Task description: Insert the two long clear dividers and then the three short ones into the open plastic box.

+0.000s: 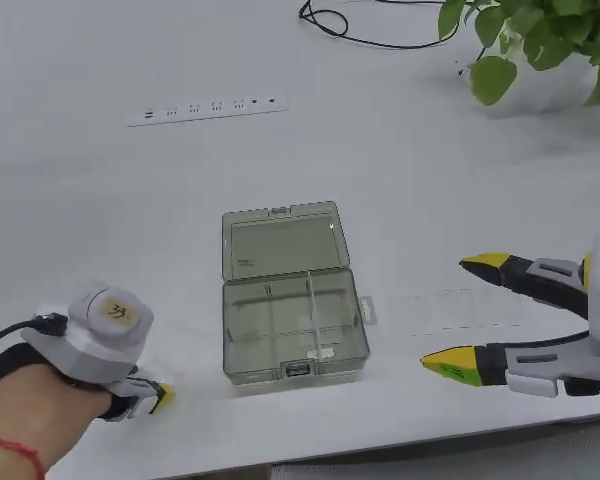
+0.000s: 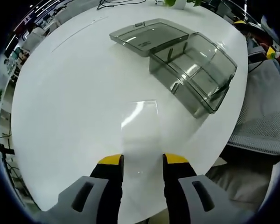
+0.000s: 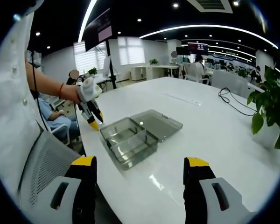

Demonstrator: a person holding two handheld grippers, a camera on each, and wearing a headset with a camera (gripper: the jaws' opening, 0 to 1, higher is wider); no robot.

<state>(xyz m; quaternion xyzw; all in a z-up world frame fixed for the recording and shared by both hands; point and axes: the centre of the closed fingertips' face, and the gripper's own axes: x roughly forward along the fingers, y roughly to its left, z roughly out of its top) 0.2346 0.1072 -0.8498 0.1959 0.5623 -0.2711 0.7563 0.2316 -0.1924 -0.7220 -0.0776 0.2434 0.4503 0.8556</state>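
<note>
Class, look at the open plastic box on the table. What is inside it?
Inside the box, one clear divider stands upright across the middle. The smoky walls and glare blur the rest, so whether a second divider is fitted cannot be told.

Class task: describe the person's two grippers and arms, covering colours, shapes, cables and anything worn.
The left gripper and right gripper look alike: black jaws with yellow tips, on pale grey bodies with slotted openings. A black cable runs to the left one. The left wrist wears a red string bracelet, and a white buttoned garment is worn.
</note>
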